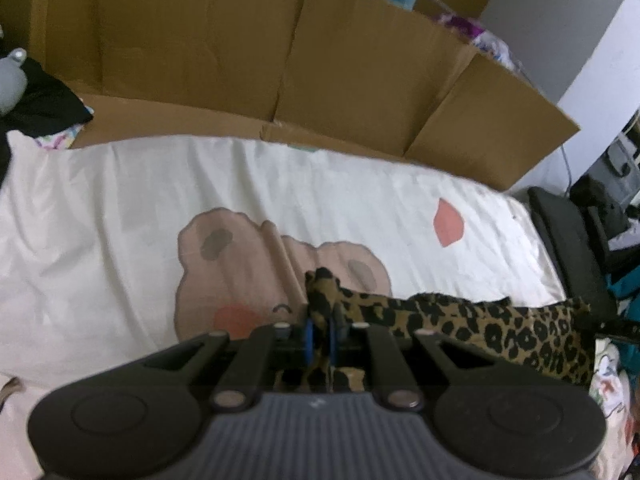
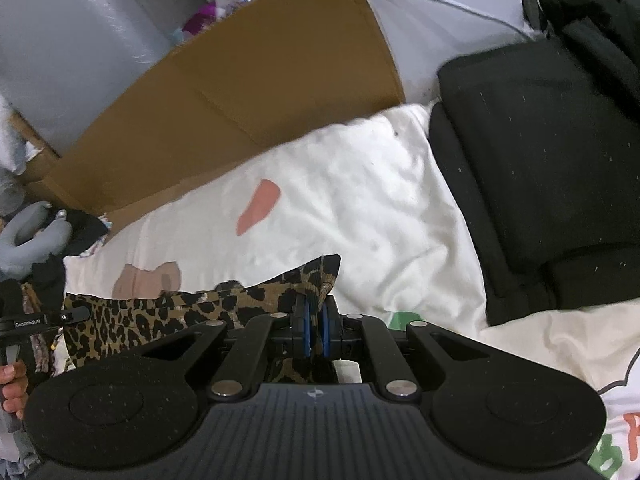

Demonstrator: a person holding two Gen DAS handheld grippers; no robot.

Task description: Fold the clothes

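A leopard-print garment (image 1: 480,328) hangs stretched between both grippers above a white bedsheet (image 1: 120,220) printed with a bear face. My left gripper (image 1: 320,332) is shut on one bunched corner of it, cloth poking up between the blue pads. In the right wrist view the same leopard-print garment (image 2: 192,308) runs off to the left, and my right gripper (image 2: 314,332) is shut on its other corner. The left gripper's tip (image 2: 60,317) shows at the left edge there, with a hand (image 2: 12,384) below it.
A flattened cardboard wall (image 1: 280,60) stands along the far side of the bed. A black folded pile (image 2: 540,168) lies to the right on the sheet. Dark clothes and a grey plush (image 1: 16,80) sit at the far left; clutter lies beyond the bed's right edge.
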